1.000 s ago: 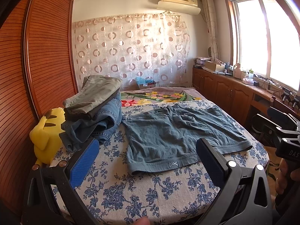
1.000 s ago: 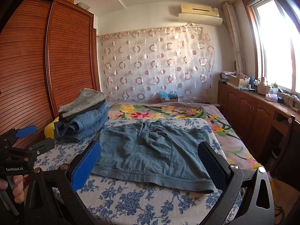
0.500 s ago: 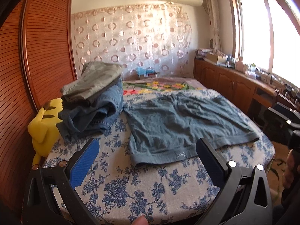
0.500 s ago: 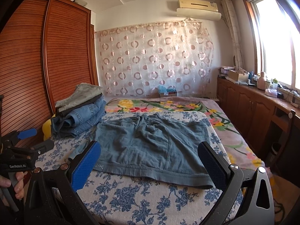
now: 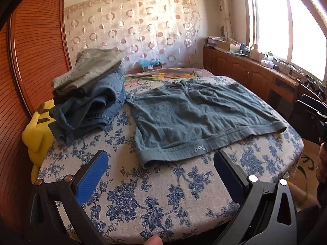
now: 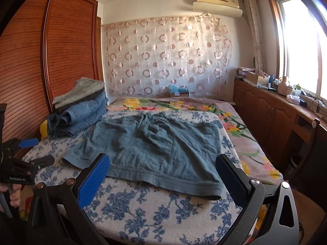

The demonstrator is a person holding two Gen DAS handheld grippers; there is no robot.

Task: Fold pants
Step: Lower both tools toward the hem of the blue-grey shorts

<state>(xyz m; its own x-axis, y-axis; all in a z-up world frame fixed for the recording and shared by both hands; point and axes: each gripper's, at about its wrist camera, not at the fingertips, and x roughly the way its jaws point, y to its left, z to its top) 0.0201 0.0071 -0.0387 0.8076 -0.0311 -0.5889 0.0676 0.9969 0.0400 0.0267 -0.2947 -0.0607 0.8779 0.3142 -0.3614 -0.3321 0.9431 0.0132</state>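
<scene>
Pants (image 5: 196, 118), blue-green shorts, lie spread flat on the bed (image 5: 143, 200), their waistband edge nearest the cameras. Left of the pants a stack of folded clothes (image 5: 90, 100) touches their far corner. Bare floral cover lies between waistband and bed edge. The left hand-held gripper (image 5: 161, 175) and right hand-held gripper (image 6: 163, 175) hover there, fingers apart, empty.

Blown-out window (image 6: 302, 40) glare, fisheye-warped edges
</scene>
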